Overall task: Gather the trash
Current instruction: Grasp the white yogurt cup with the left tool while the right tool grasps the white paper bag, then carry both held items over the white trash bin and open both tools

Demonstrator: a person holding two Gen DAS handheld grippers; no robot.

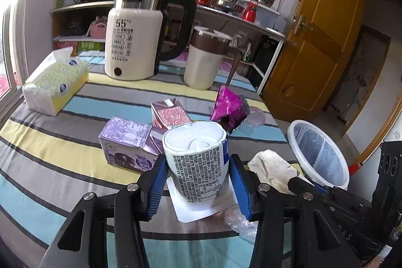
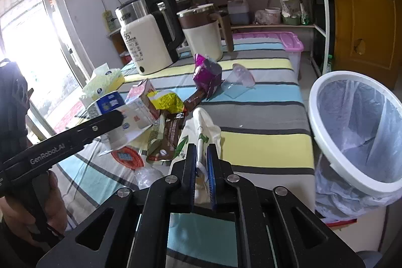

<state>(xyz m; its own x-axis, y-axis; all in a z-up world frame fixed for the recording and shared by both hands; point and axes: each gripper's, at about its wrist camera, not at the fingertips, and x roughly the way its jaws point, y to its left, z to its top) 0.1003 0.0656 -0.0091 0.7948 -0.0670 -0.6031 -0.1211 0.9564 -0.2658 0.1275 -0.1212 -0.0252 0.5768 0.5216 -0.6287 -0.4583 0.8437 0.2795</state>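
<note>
- The left tool [image 1: 198, 182] straddles an upturned white yoghurt cup [image 1: 198, 157] covered in printed text; its blue pads [image 1: 157, 189] sit against the cup's sides, the left one touching, the right one at the edge.
- The cup rests mouth-down on the striped counter [image 1: 50, 142], its square rim flat on the cloth.
- The right tool [image 2: 201, 165] is nearly closed, pinching a thin white edge of a crumpled white bag with green arrows [image 2: 198, 129].
- Beside the cup lie a purple carton [image 1: 128, 145], a pink carton [image 1: 170, 114] and a magenta foil packet [image 1: 228, 104].
- A white bin lined with a clear bag [image 2: 351, 132] stands just off the counter's edge, to the right.
- Further back stand a cream kettle [image 1: 133, 42], a cream jug with a brown band [image 1: 204, 59] and a tissue pack [image 1: 55, 82].
</note>
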